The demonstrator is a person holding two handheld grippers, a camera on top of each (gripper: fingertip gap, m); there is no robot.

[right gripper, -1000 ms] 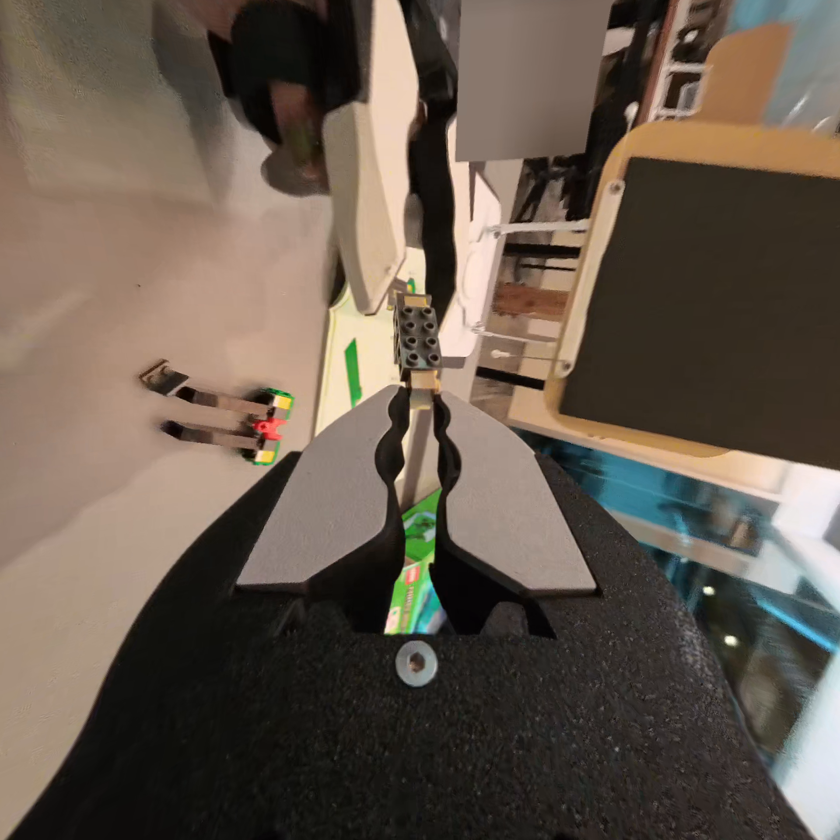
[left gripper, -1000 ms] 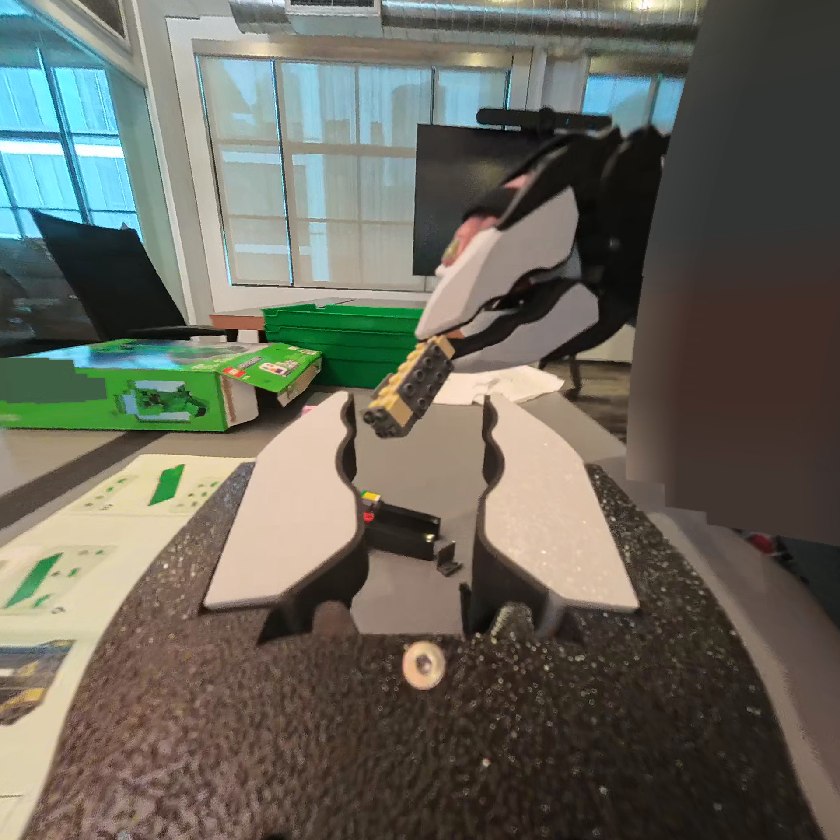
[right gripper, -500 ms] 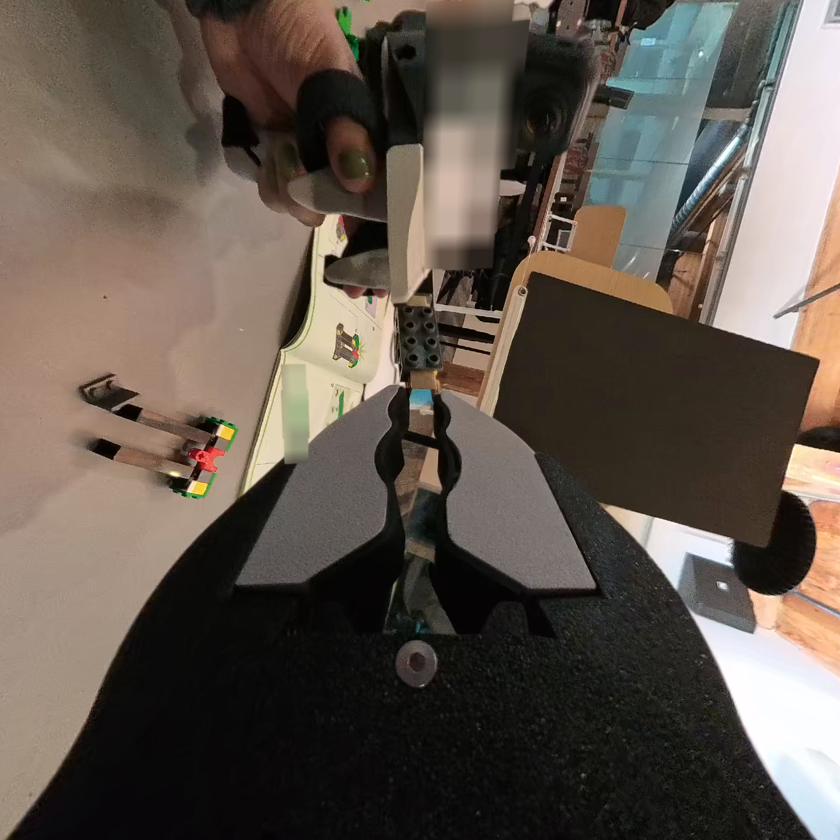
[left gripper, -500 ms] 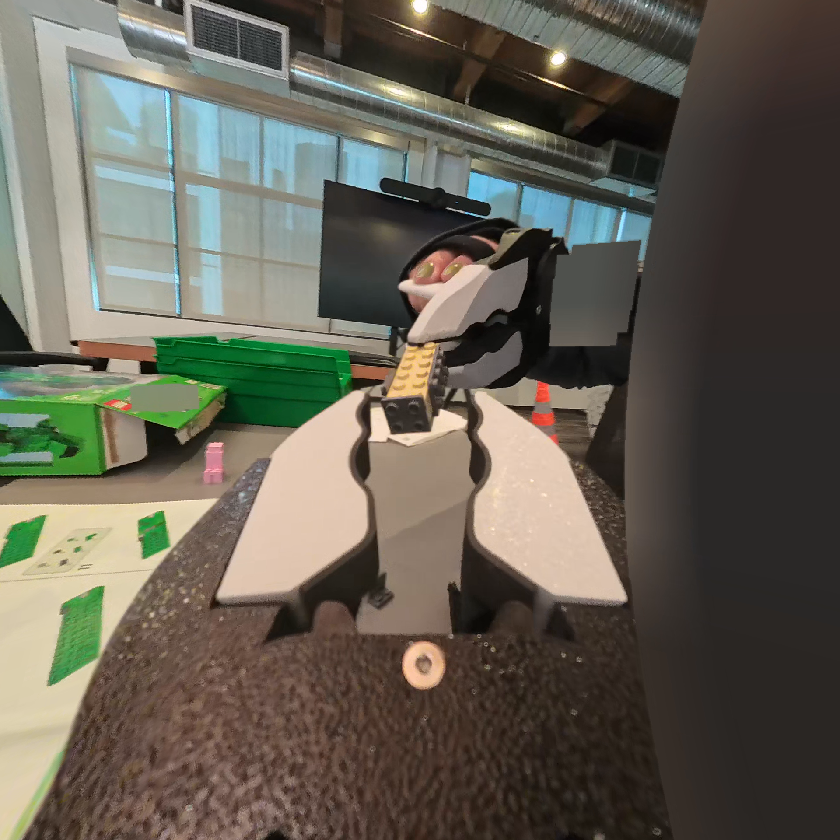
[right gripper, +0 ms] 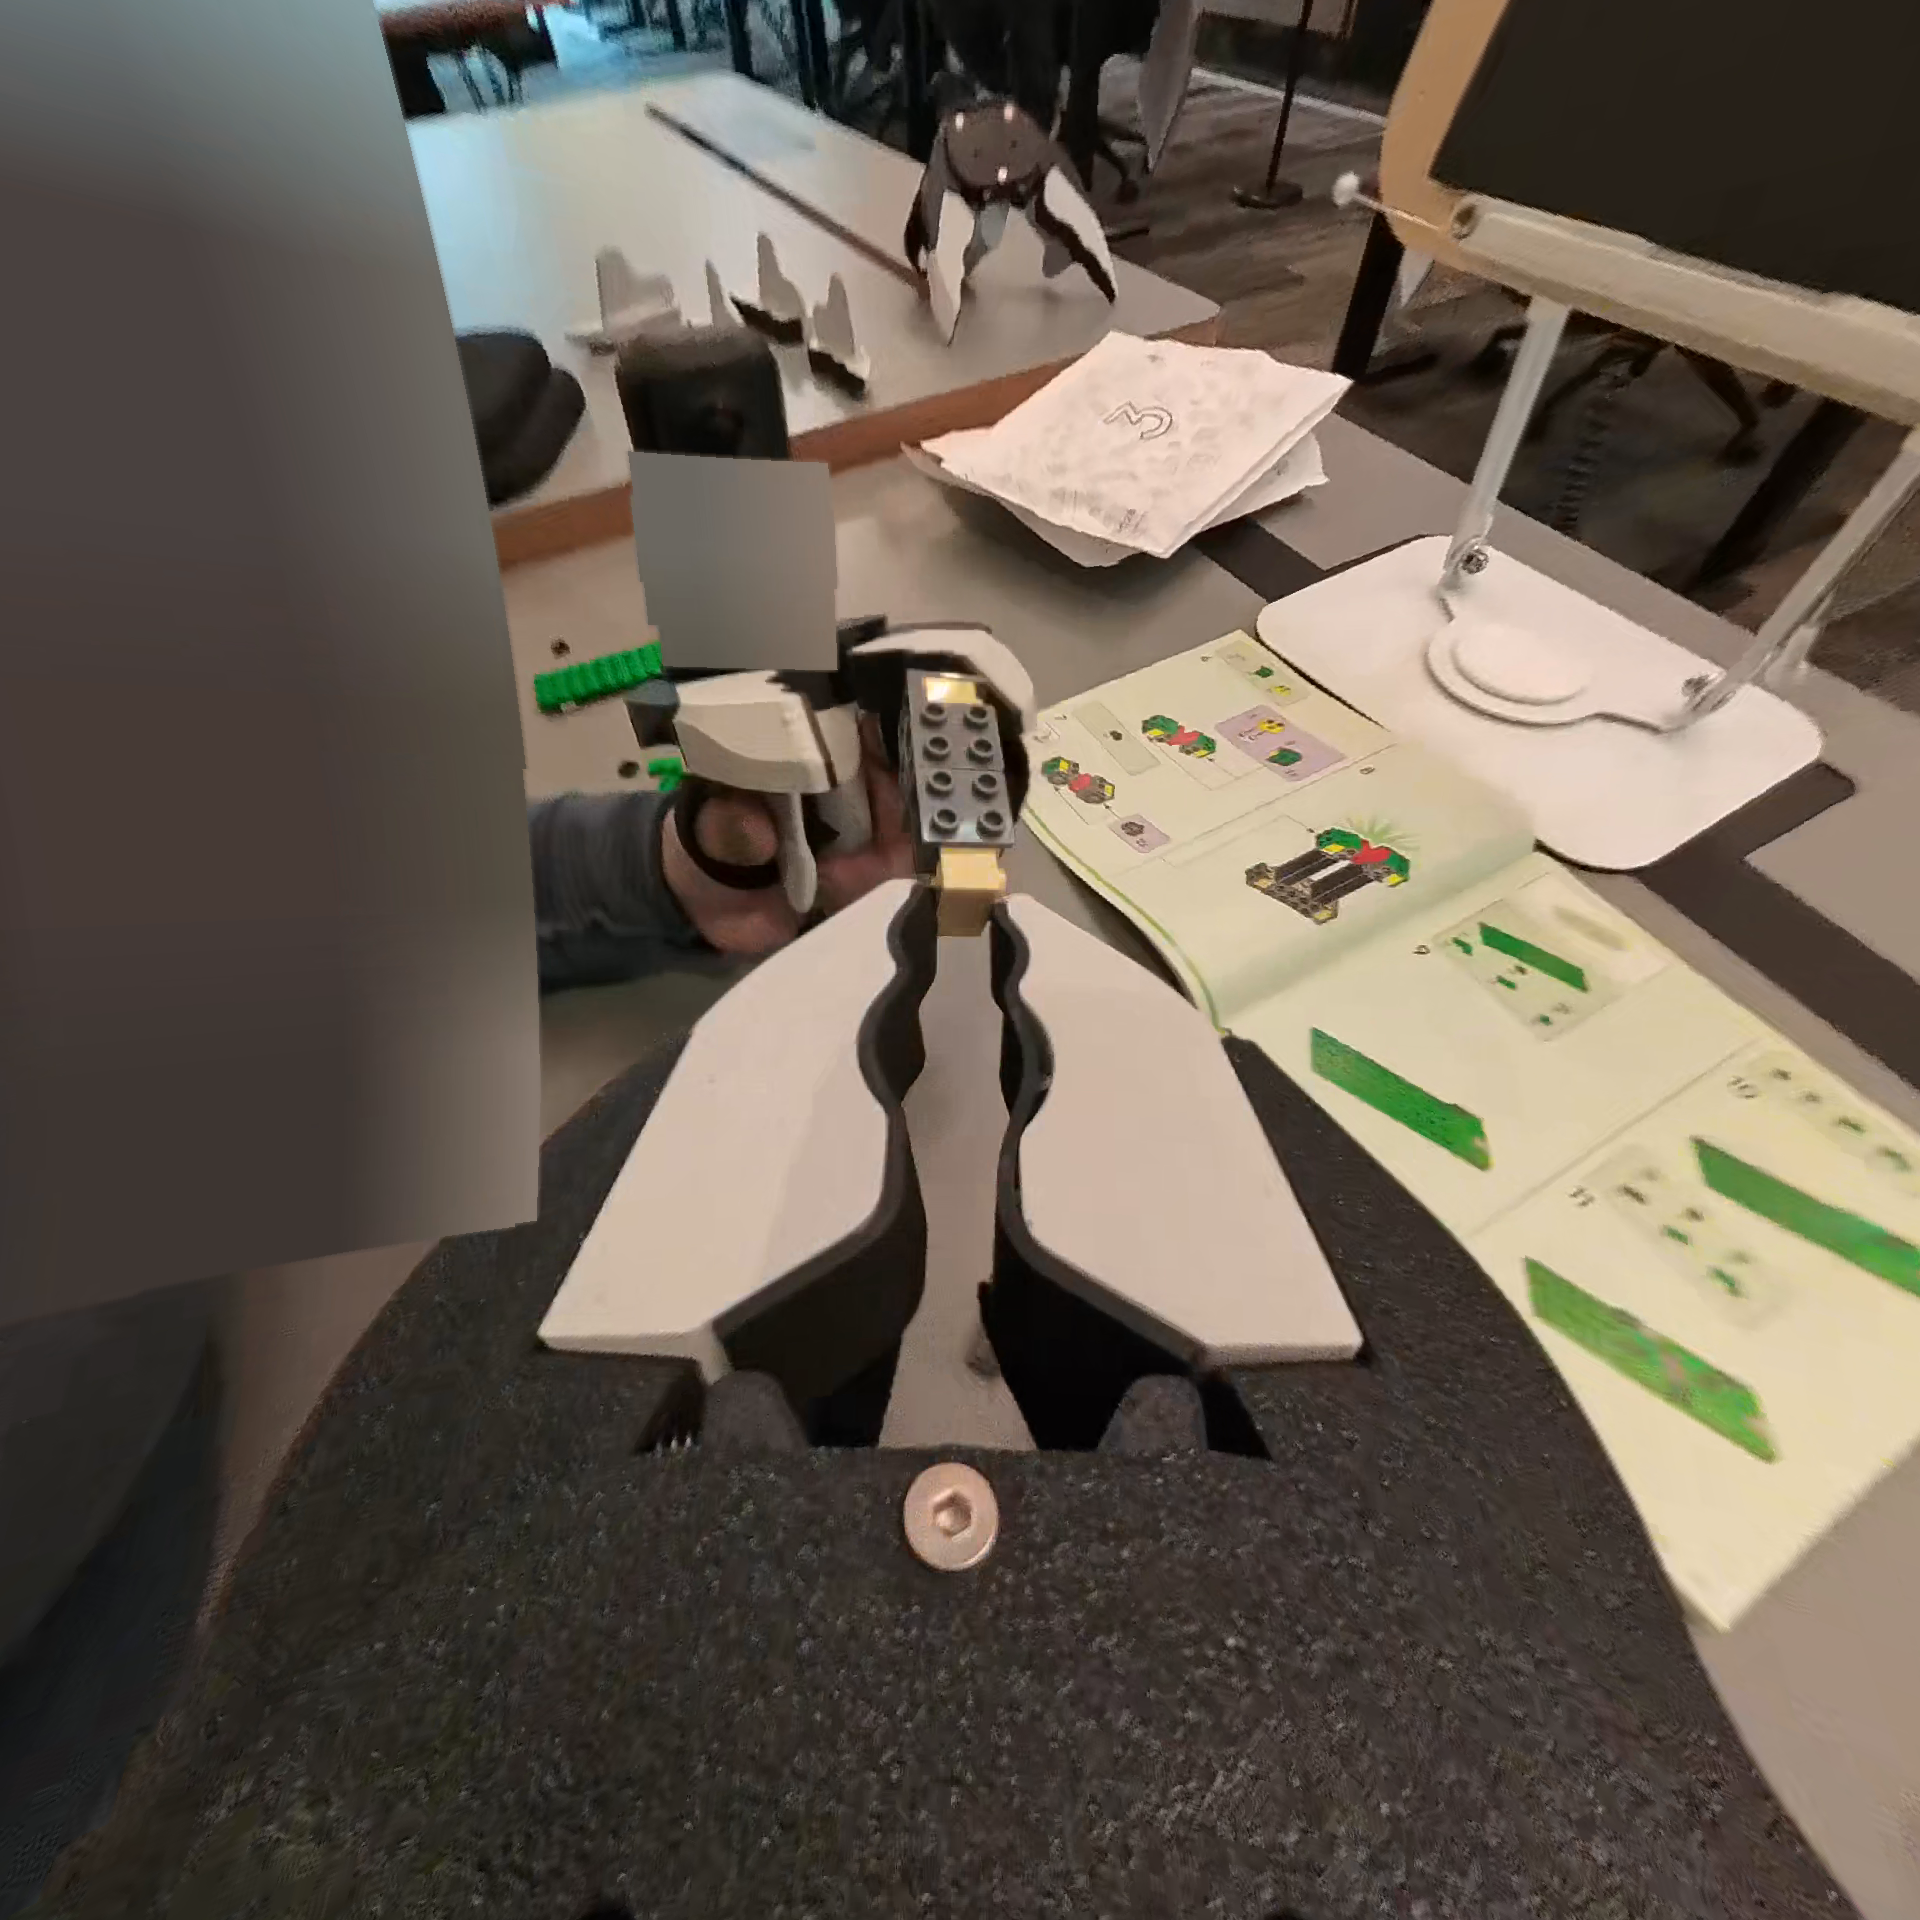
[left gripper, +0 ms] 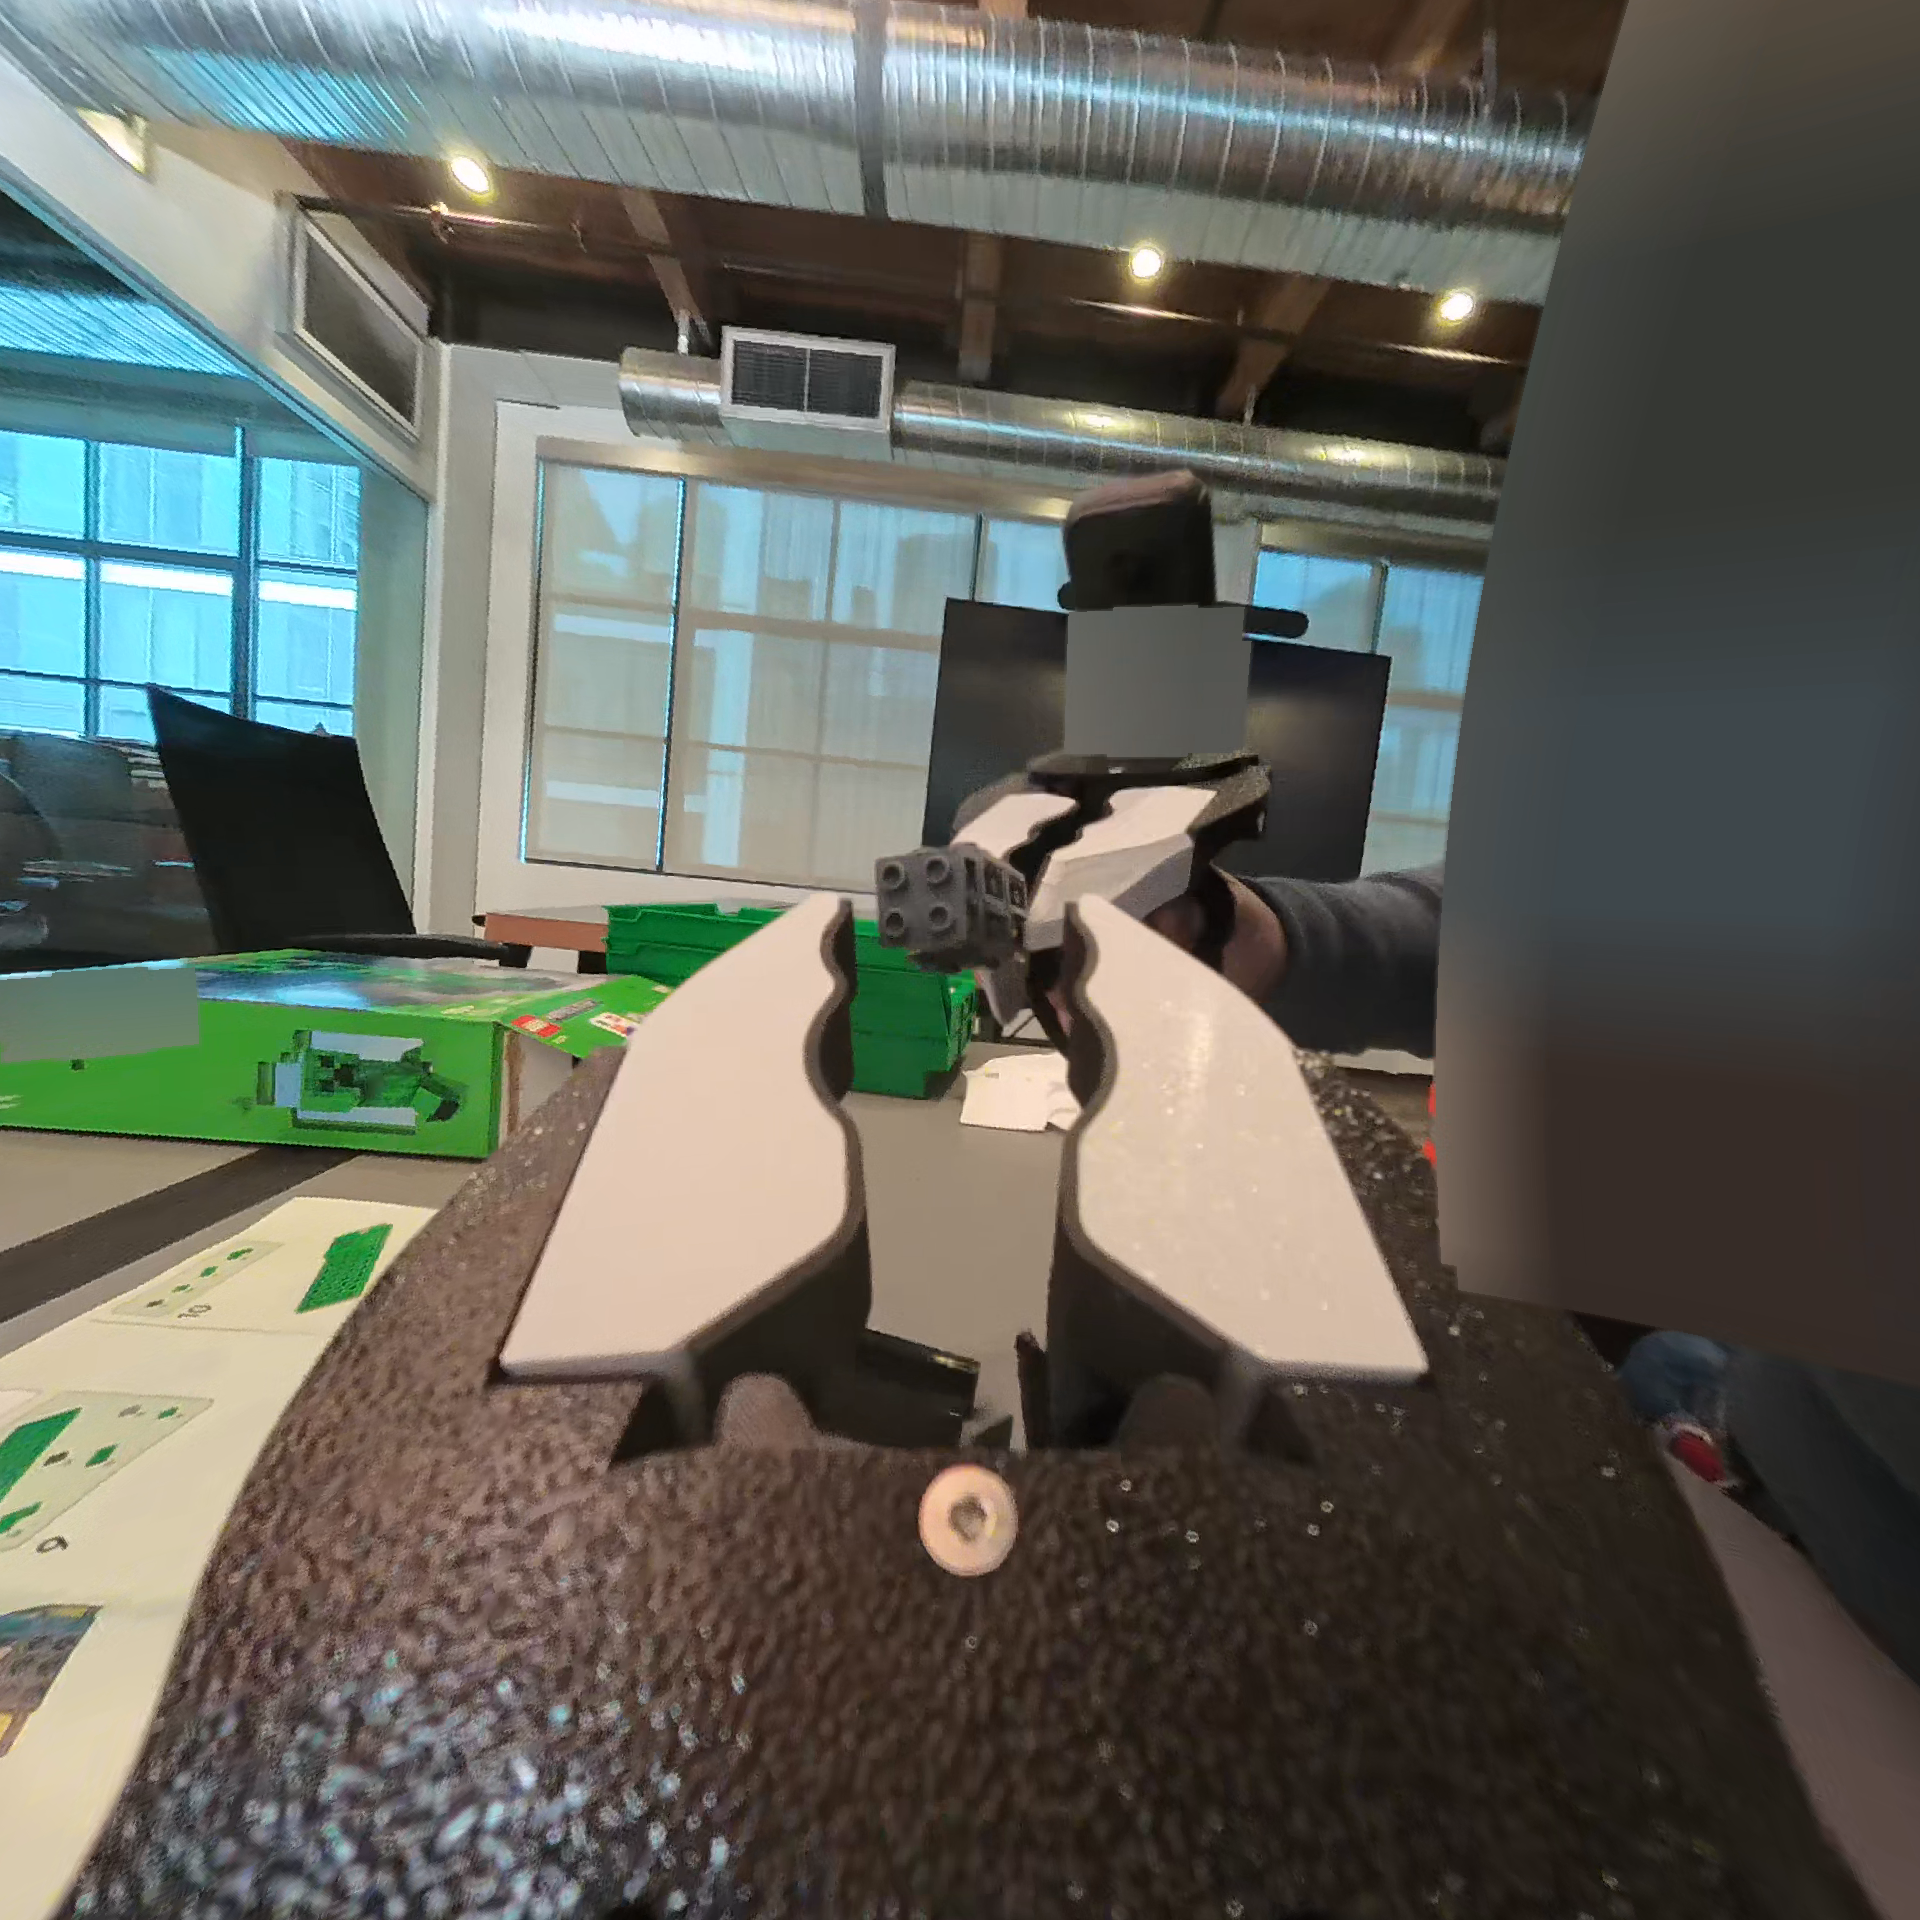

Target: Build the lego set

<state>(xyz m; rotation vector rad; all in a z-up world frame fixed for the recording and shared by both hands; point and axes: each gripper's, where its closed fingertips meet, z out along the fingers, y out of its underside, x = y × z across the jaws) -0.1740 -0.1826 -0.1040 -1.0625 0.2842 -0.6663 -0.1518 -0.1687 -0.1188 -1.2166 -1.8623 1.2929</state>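
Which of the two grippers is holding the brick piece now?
The right gripper: shut on the brick piece by its tan end. The left gripper is open and empty.

Grey table (right gripper: 1143,582) bears instruction booklet (right gripper: 1455,997), papers (right gripper: 1132,447), green box (left gripper: 312,1049).

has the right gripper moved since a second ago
Yes. In the left wrist view the right gripper, shut on the grey and tan brick stack, now shows right of the green bins; earlier it pointed down-left above them, now it faces the camera.

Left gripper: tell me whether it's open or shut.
Open. In the left wrist view the left gripper shows a wide gap between its fingers, nothing clamped; the grey-and-tan brick stack is held by the right gripper.
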